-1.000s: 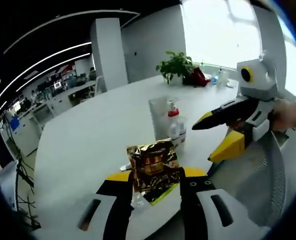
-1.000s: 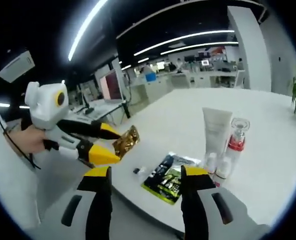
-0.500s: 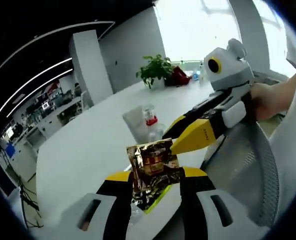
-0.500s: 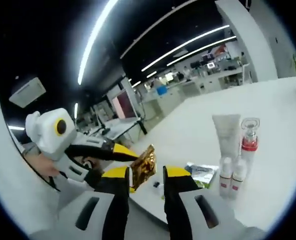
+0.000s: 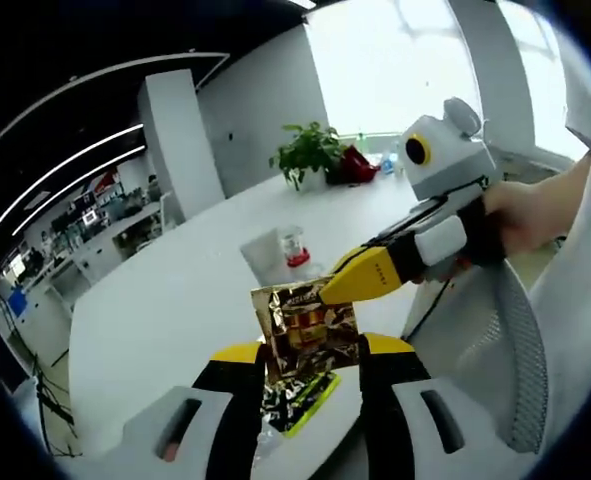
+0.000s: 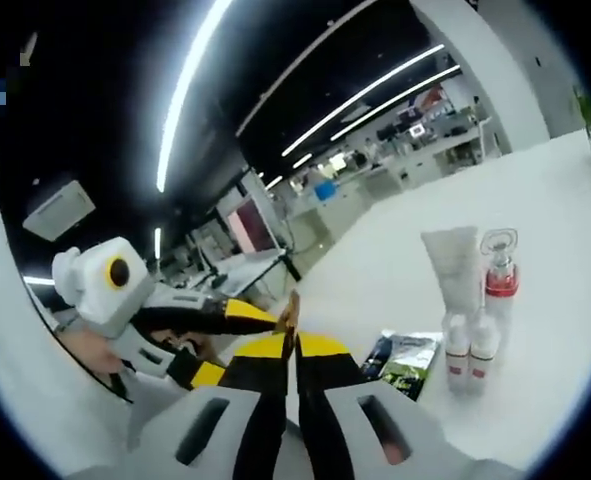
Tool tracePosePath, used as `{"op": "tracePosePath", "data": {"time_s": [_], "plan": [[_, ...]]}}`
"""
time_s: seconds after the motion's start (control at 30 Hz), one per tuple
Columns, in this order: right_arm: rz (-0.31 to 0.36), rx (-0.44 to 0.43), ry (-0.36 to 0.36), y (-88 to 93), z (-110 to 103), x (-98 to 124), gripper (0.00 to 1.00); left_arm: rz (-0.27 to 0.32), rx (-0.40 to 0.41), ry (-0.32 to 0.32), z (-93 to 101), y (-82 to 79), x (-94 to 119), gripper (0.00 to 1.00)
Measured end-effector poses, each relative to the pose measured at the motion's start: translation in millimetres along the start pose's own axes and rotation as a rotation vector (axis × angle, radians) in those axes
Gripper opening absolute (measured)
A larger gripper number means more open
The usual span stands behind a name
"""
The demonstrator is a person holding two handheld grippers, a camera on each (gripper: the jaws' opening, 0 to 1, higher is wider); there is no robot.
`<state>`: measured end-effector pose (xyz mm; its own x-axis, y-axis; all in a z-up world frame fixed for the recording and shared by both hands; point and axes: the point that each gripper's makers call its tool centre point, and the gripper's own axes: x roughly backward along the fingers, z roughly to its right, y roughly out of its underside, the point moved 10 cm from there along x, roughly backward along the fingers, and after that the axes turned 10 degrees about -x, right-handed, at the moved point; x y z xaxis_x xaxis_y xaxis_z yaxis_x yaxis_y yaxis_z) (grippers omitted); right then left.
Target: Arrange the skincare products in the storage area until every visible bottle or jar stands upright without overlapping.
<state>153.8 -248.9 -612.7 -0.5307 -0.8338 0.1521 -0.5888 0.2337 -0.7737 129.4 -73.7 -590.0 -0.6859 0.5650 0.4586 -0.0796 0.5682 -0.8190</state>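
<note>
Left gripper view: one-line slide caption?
Both hand-held grippers, left and right, pinch a gold sachet above a white table.

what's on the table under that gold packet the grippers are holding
Below the gold packet, a green-and-black packet lies flat on the white table, partly hidden by the gold one. Whether anything lies under that flat packet is hidden.

A potted plant [image 5: 308,152] stands on the white table [image 5: 165,300].
</note>
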Motion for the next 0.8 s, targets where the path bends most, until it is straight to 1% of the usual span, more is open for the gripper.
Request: {"op": "tracePosePath", "data": {"time_s": [0.1,0.13,0.17,0.2,0.23,0.27,0.33,0.37,0.43,0.5,0.53,0.6,0.63,0.67,0.7,0.73,0.77,0.8], "plan": [[-0.003,-0.003,0.000,0.5,0,-1,0.01,-0.001,0.009,0.002,-0.3,1.3,0,0.42],[0.000,-0.001,0.005,0.5,-1,-1,0.01,0.000,0.011,0.003,-0.3,1.4,0,0.40],[0.002,0.014,0.026,0.3,1,-1,0.01,0.001,0.015,0.008,-0.4,1.6,1,0.38],[-0.003,-0.002,0.018,0.7,1,-1,0.01,0.011,0.039,0.026,0.1,2.3,1,0.38],[-0.011,-0.046,0.003,0.6,1,-2,0.01,0.018,0.057,0.025,-0.9,3.3,2,0.41],[-0.001,-0.050,-0.005,-1.4,2,-3,0.01,0.020,0.061,0.020,-2.0,4.5,2,0.43],[0.007,-0.068,-0.013,-3.8,6,-3,0.01,0.011,0.079,0.036,-4.5,8.5,3,0.46],[0.009,-0.111,-0.025,-4.4,9,-3,0.01,0.019,0.107,0.032,-6.9,10.7,5,0.46],[0.018,-0.146,-0.030,-5.8,12,-2,0.01,0.028,0.167,0.051,-10.7,14.7,8,0.47],[0.024,-0.184,-0.050,-7.1,15,-2,0.01,0.023,0.167,0.042,-18.3,19.7,11,0.48],[0.025,-0.191,-0.052,-7.5,16,-2,0.01,0.021,0.187,0.063,-20.4,22.0,13,0.48],[0.016,-0.206,-0.067,-7.6,16,-4,0.01,0.023,0.258,0.102,-23.3,25.3,15,0.47],[0.011,-0.207,-0.072,-7.3,15,-5,0.01,0.038,0.322,0.128,-26.3,27.3,16,0.46],[0.004,-0.207,-0.079,-7.1,14,-6,0.01,0.053,0.362,0.121,-27.1,26.2,16,0.45],[-0.008,-0.205,-0.087,-6.4,12,-7,0.01,0.063,0.397,0.131,-30.1,27.2,18,0.44],[-0.017,-0.201,-0.091,-6.1,11,-8,0.01,0.057,0.412,0.148,-33.0,29.9,20,0.42],[-0.032,-0.198,-0.100,-5.1,9,-10,0.01,0.057,0.409,0.138,-37.0,31.5,21,0.40],[-0.040,-0.197,-0.109,-4.6,8,-11,0.01,0.058,0.394,0.142,-38.8,31.9,22,0.38]]}}
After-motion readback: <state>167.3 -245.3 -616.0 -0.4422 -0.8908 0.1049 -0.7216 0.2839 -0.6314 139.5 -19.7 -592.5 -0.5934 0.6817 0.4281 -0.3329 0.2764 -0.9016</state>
